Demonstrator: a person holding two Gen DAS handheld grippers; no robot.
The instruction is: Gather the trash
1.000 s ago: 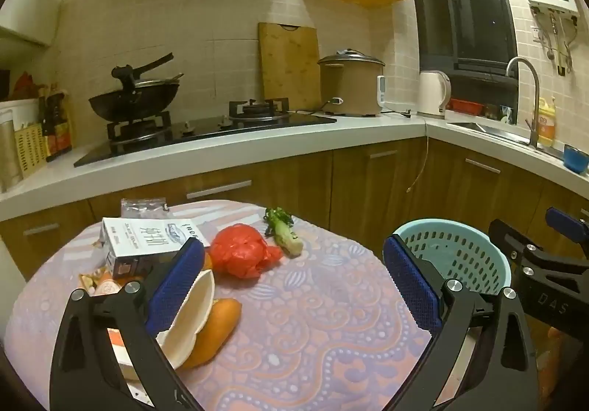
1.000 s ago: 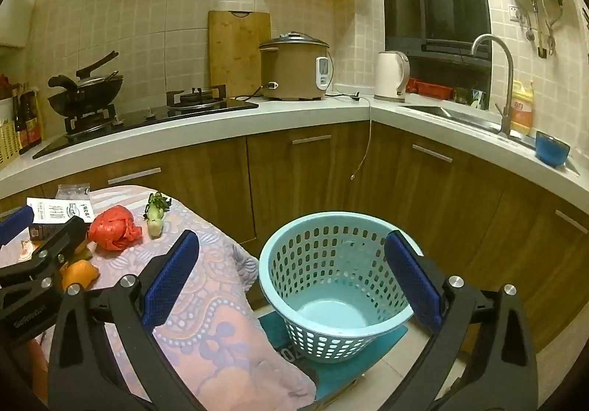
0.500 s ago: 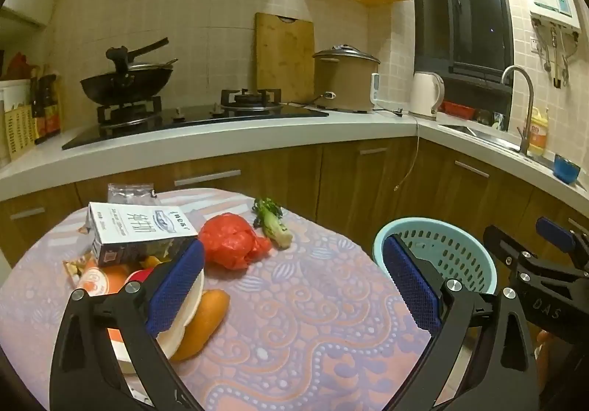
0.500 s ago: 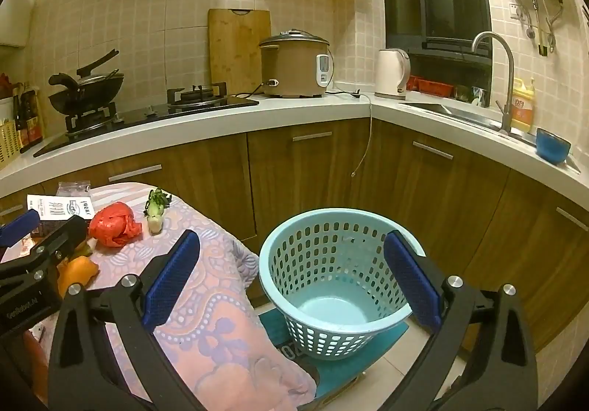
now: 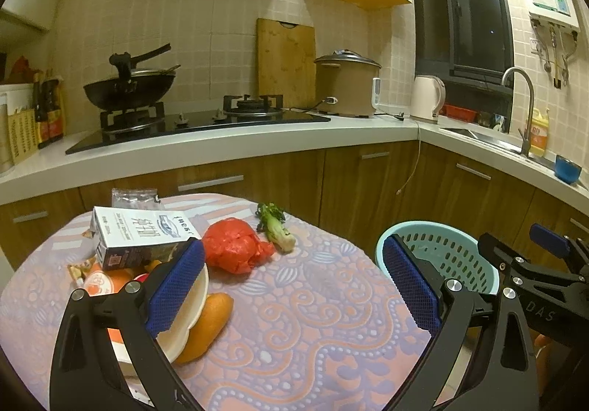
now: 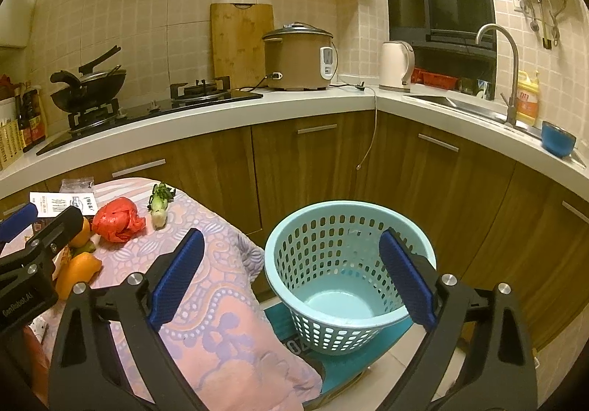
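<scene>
Hovering: left tool point(image 5: 292, 285) was released over tabletop point(image 5: 313, 330) | right tool point(image 6: 291, 278) was released above basket point(image 6: 346, 300) | red bag point(image 5: 233, 245) lay left of basket

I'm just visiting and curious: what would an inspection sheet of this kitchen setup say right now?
Surface: table under a patterned pink cloth, partly bare.
Job's things: red bag, greens stub, carton, orange peels, white bowl on the table; the basket on the floor beside it looks empty.
Clutter: clear packet behind the carton.
Grippers: left gripper and right gripper both open, holding nothing.
Cables: cord hanging down the cabinet front.
Surroundings: wok, rice cooker, kettle, faucet along the counter.
</scene>
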